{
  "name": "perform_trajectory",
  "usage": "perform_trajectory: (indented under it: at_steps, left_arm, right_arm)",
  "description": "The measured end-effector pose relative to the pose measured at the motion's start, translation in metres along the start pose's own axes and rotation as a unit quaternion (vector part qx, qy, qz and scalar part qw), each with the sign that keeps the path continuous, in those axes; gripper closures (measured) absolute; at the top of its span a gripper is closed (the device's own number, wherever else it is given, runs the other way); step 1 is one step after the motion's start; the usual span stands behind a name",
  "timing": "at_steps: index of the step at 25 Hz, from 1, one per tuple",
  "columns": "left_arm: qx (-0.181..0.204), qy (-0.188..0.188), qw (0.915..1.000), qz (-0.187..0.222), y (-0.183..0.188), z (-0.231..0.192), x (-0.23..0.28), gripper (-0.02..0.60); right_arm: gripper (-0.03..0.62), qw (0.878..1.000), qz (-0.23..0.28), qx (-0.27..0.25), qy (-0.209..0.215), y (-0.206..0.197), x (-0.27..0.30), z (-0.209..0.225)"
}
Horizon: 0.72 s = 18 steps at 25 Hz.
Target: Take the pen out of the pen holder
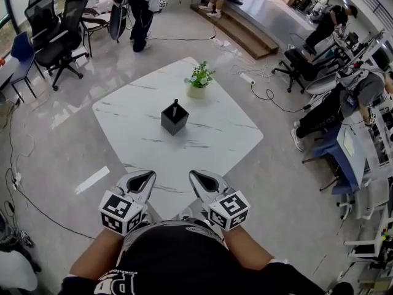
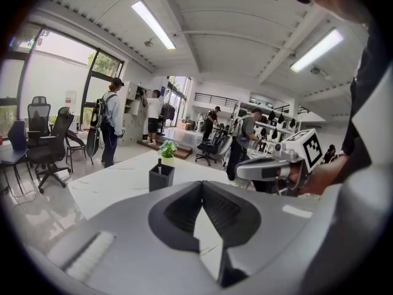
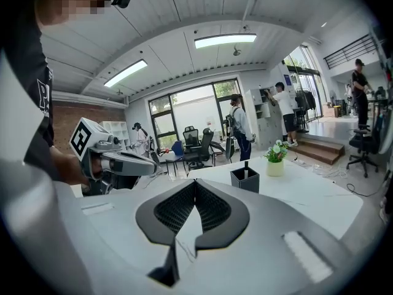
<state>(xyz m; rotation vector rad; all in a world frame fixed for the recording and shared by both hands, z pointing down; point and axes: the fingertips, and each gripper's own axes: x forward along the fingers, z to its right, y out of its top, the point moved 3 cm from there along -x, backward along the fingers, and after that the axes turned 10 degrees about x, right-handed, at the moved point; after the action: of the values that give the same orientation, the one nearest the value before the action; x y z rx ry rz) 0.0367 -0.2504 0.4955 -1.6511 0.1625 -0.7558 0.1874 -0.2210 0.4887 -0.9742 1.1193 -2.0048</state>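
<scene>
L gripper (image 1: 142, 179) and R gripper (image 1: 202, 179) are hovering at near table (image 1: 216, 135) corner, both clenched on nothing. Pen (image 1: 175, 107) is standing upright in pen holder (image 1: 174, 120), well apart.

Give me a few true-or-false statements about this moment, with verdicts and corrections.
1. The pen stands inside the pen holder. True.
2. The left gripper grips the pen. False: its jaws are shut on nothing, well short of the pen holder.
3. The potted plant stands on the table, beyond the pen holder. True.
4. The pen holder lies on its side. False: it stands upright.
5. The right gripper is wide open. False: its jaw tips meet, empty.
</scene>
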Motion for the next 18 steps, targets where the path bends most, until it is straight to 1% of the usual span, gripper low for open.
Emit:
perform_trajectory:
  at_steps: [12,18]
  left_arm:
    - [0.006,-0.011,0.9999,-0.009,-0.002,-0.003,-0.002,0.525]
    - [0.007,-0.010,0.9999,-0.010,-0.001,-0.004,-0.004,0.525]
  right_arm:
    - [0.589,1.000,0.005,-0.009,0.008,0.002,0.008,-0.009]
    - [0.541,1.000,0.001,-0.015,0.012,0.001,0.010,-0.011]
